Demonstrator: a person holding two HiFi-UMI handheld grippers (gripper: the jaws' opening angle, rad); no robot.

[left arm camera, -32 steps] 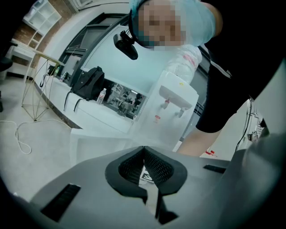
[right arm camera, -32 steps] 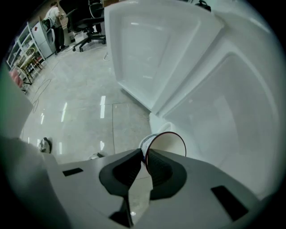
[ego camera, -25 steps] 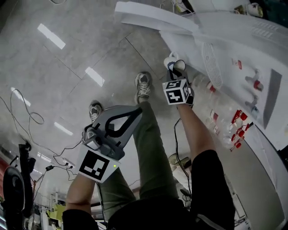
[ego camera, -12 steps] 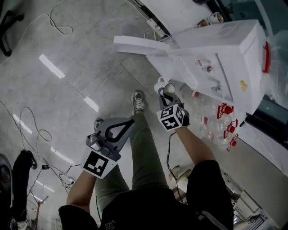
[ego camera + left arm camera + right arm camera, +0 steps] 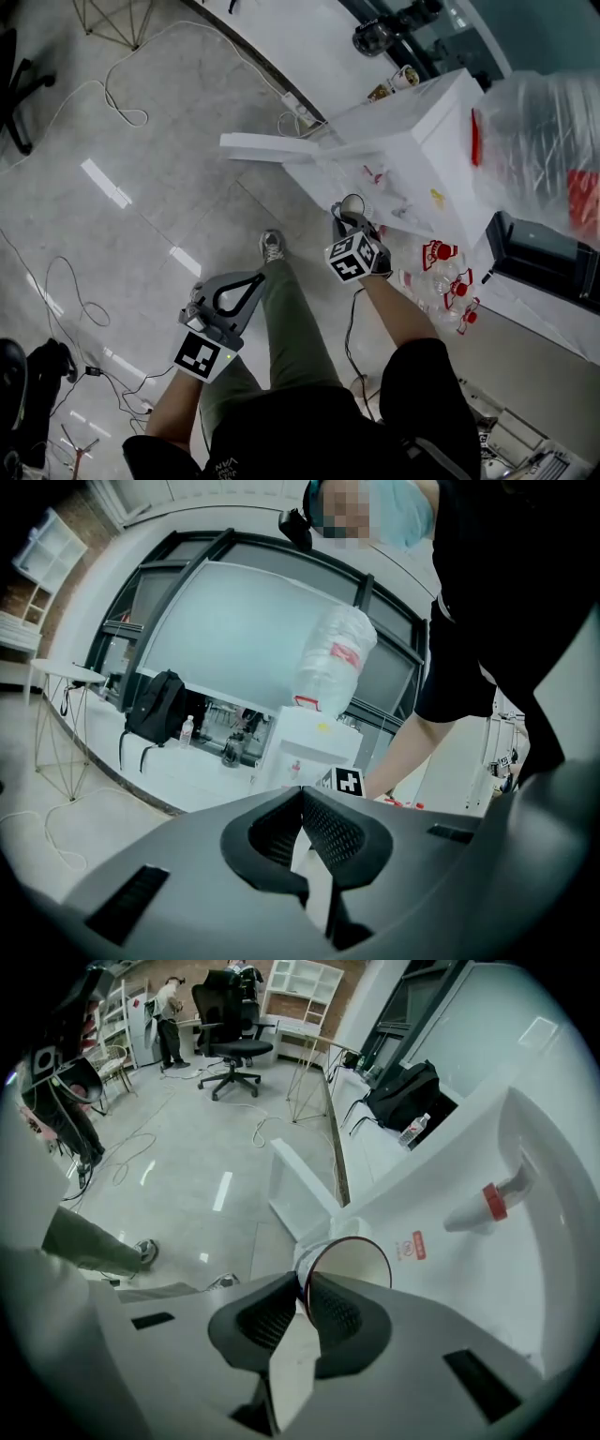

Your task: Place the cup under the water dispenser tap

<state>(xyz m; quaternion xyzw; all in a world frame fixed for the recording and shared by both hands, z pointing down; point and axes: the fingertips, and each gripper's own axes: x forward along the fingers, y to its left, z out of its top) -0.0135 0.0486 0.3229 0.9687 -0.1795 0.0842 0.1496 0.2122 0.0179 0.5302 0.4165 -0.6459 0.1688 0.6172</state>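
Left hand-held gripper [image 5: 251, 279]: jaws together on nothing, well apart from the water dispenser [image 5: 427, 127]. Right hand-held gripper [image 5: 302, 1283], the nearer one, pinches the rim of the cup [image 5: 349, 1258] just beside the dispenser front. The red tap [image 5: 493, 1201] lies to the cup's upper right, so the cup is not yet beneath it.

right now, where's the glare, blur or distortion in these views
Head view: bright streaks of glare on the glossy floor. Left gripper view: fisheye bends the window frame, corners go dark, bluish cast. Right gripper view: same bending; cup sharp, dispenser nearly washed out.
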